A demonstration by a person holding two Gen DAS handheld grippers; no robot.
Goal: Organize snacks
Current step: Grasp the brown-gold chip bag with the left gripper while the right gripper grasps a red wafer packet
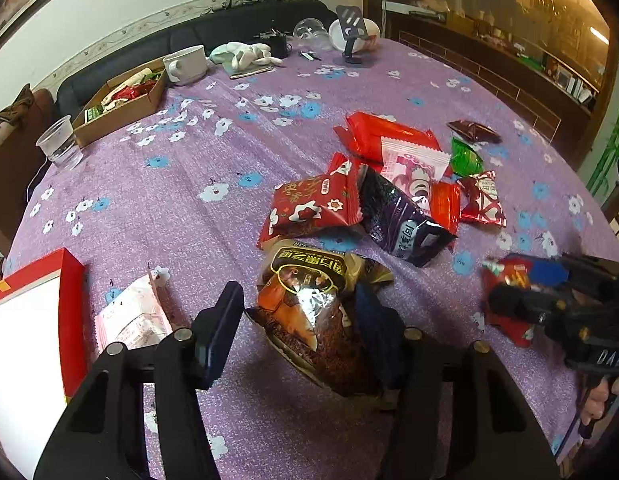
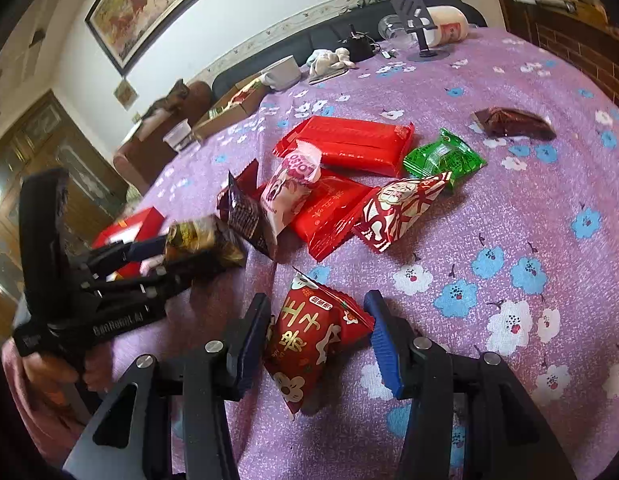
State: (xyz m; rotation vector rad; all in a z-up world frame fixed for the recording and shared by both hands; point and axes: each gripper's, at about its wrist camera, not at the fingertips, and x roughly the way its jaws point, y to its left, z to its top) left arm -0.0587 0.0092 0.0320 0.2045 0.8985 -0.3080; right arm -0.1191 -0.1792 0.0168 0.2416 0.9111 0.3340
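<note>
My left gripper [image 1: 297, 324] is open around a brown-and-gold snack pack [image 1: 313, 312]; the pack leans on the right finger and stands clear of the left finger. It also shows in the right wrist view [image 2: 205, 240]. My right gripper [image 2: 317, 340] is open around a small red snack pack [image 2: 309, 340], which touches the left finger and sits on the purple tablecloth. A pile of snacks lies further in: a long red pack [image 2: 349, 144], a green pack [image 2: 443, 158], a red-white pack [image 2: 397, 208], a pink pack [image 2: 289, 188], a dark purple pack [image 1: 401, 216].
A red box with a white inside [image 1: 29, 320] stands at the near left, a pink wrapper [image 1: 129, 316] beside it. A cardboard box of snacks [image 1: 121, 100], a plastic cup [image 1: 59, 144], a white bowl [image 1: 187, 66] and a phone stand [image 1: 353, 36] stand at the far side. A dark brown pack [image 2: 513, 124] lies apart.
</note>
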